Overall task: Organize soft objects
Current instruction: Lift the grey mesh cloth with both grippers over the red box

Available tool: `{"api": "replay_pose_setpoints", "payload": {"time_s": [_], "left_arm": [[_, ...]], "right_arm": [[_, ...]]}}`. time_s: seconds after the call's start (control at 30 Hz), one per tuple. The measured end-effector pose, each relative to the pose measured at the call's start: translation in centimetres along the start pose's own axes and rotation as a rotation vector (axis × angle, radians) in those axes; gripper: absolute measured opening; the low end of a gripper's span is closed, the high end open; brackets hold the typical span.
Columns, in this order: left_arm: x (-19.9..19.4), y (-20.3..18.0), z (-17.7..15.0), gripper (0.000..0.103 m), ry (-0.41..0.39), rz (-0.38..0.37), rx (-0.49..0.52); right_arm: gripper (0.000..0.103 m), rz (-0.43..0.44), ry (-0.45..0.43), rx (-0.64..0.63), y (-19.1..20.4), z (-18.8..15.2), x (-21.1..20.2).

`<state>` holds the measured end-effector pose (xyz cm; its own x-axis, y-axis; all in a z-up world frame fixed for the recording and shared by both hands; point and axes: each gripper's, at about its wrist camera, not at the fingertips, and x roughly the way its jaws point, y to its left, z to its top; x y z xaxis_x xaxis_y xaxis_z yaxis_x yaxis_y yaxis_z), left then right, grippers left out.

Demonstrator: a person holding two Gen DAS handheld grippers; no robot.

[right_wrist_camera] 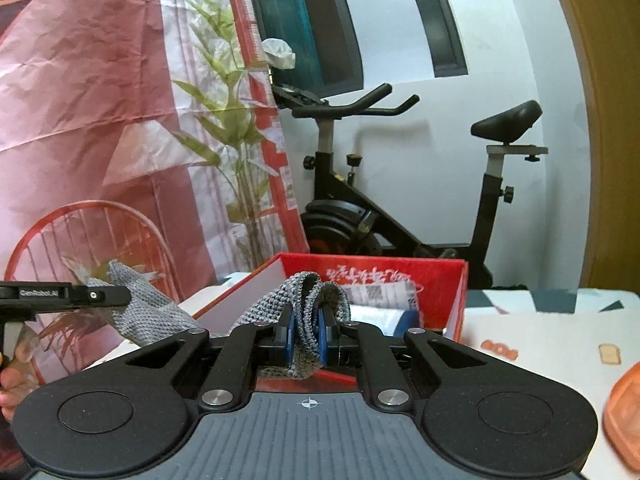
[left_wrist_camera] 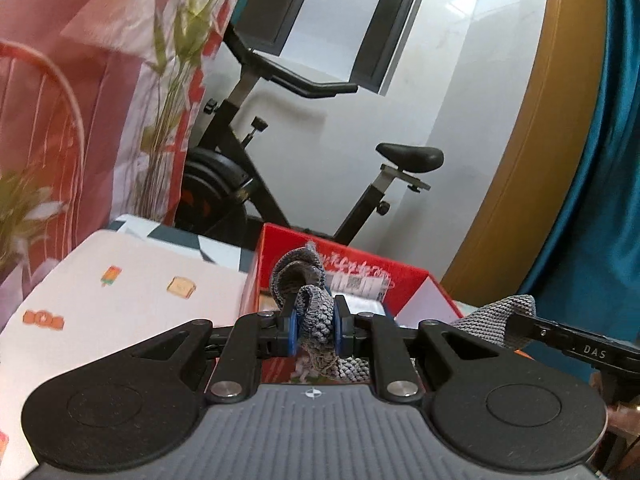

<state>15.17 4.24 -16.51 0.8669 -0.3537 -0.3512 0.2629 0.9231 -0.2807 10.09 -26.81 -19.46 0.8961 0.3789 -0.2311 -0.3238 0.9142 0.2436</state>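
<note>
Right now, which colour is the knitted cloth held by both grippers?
Mottled grey knitted cloth, clearest in the right wrist view.

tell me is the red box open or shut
Open. The red box has no lid on top; its white inner wall and printed items inside show, just beyond the grey knitted cloth pinched in the right claw.

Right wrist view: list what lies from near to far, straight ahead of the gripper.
Right gripper shut on the grey knitted cloth → open red cardboard box → black exercise bike → white wall.
</note>
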Motion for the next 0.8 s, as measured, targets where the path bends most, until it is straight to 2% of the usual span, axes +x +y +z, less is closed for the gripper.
{"api": "replay_pose_setpoints", "payload": {"time_s": [0.27, 0.5, 0.8], "left_arm": [[2.9, -0.5, 1.6, 0.017, 0.021, 0.004, 0.018], [8.8, -0.1, 3.4, 0.017, 0.125, 0.014, 0.010], [13.8, -1.7, 4.1, 0.017, 0.186, 0.046, 0.133]], "right_arm": [[0.010, -0.047, 0.010, -0.035, -1.4, 2.0, 2.5], [0.010, -0.073, 0.074, -0.073, -3.1, 3.2, 6.5], [0.010, -0.130, 0.158, -0.158, -4.3, 3.6, 11.6]]}}
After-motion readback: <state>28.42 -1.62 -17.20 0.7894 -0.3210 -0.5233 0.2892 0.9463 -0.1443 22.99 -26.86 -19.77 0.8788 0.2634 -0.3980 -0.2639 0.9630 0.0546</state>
